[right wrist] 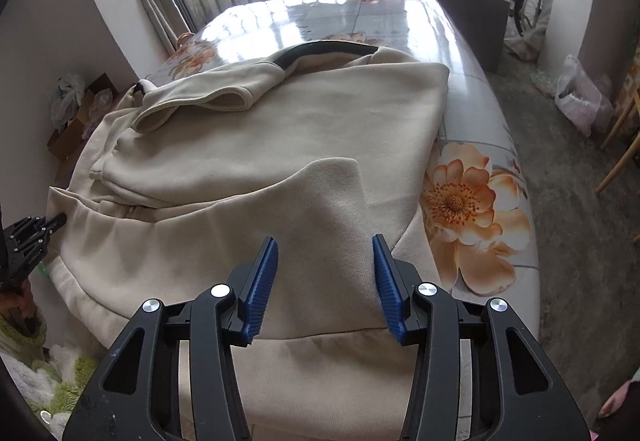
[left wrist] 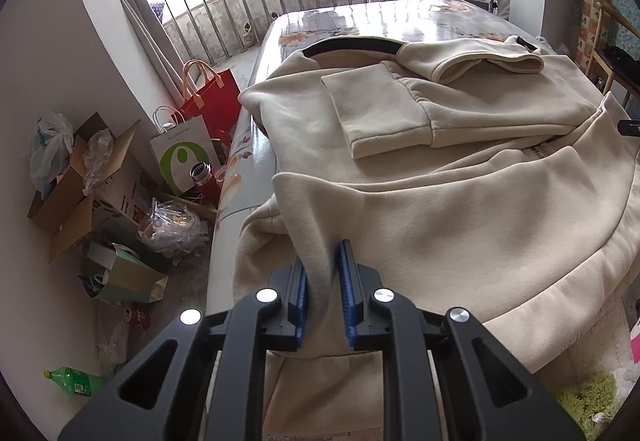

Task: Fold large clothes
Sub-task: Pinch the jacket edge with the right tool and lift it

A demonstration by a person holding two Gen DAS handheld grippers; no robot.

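The left gripper [left wrist: 323, 281] sits at the near left corner of the cream hooded jacket [left wrist: 460, 177], its blue pads nearly together with a raised pinch of the hem fabric clamped between them, so that corner stands up in a small peak above the rest of the cloth. The jacket itself lies spread across the glossy flower-printed counter [left wrist: 380, 21], its long axis running away from the person: the hem hangs over the near edge, the dark-trimmed hood [left wrist: 352, 45] is at the far end, and a folded sleeve [left wrist: 384, 109] lies across the chest. Further right, the body of the garment runs flat between the two hands, with a seam line crossing it. At the right, the right gripper [right wrist: 325, 281] hovers over the matching near right corner [right wrist: 340, 185], which also lifts in a soft peak; its jaws stand about half apart, one on either side of that fabric, and the pads do not appear to press on it yet, so nothing is held there. The relation that matters is that both corners lie just ahead of and below the fingertips, on one line across the near hem, while the hood lies straight ahead. By my judgement, once the right side has closed on its corner, the fold would carry the hem forward along that long axis toward the hood.
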